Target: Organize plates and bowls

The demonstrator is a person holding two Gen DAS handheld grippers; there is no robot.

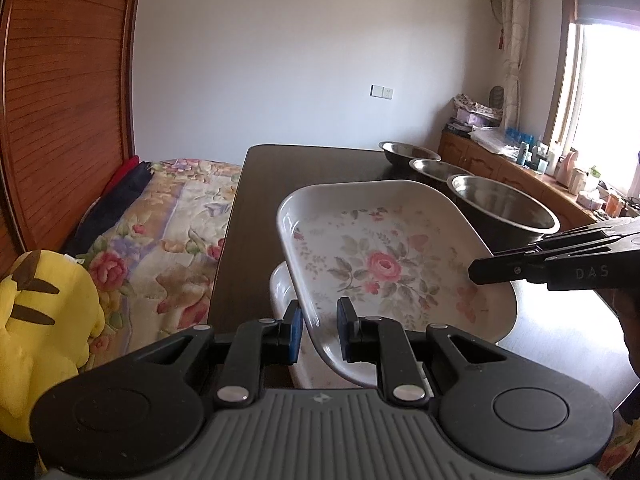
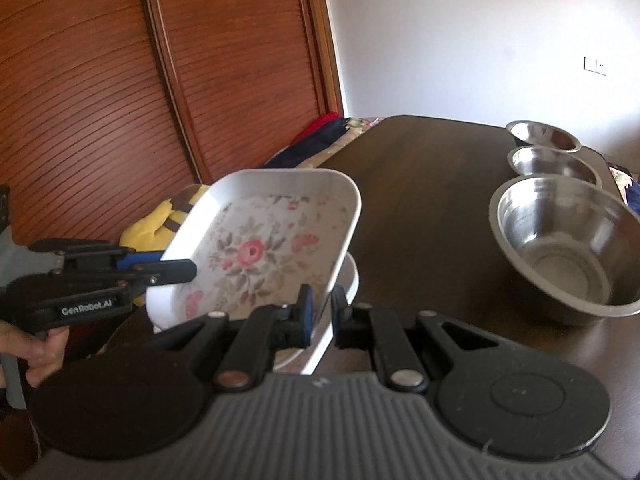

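A white rectangular plate with a pink rose print point(image 1: 380, 264) point(image 2: 260, 248) hangs tilted just above a second white plate point(image 1: 282, 296) point(image 2: 353, 276) on the dark table point(image 1: 256, 216). My left gripper point(image 1: 320, 326) is shut on the floral plate's near rim; the right wrist view shows this left gripper point(image 2: 188, 270) clamped on the plate's left side. My right gripper point(image 2: 322, 310) is shut on the opposite rim, and its tips point(image 1: 480, 272) reach in from the right in the left wrist view. Three steel bowls, large point(image 2: 568, 248), medium point(image 2: 552, 162) and small point(image 2: 542, 134), stand in a row.
A bed with a floral cover point(image 1: 168, 216) and a yellow plush toy point(image 1: 44, 312) lie left of the table. A slatted wooden wardrobe point(image 2: 120, 100) stands behind. A cluttered sideboard point(image 1: 520, 160) runs under the window. A person's hand point(image 2: 36, 356) holds the left gripper.
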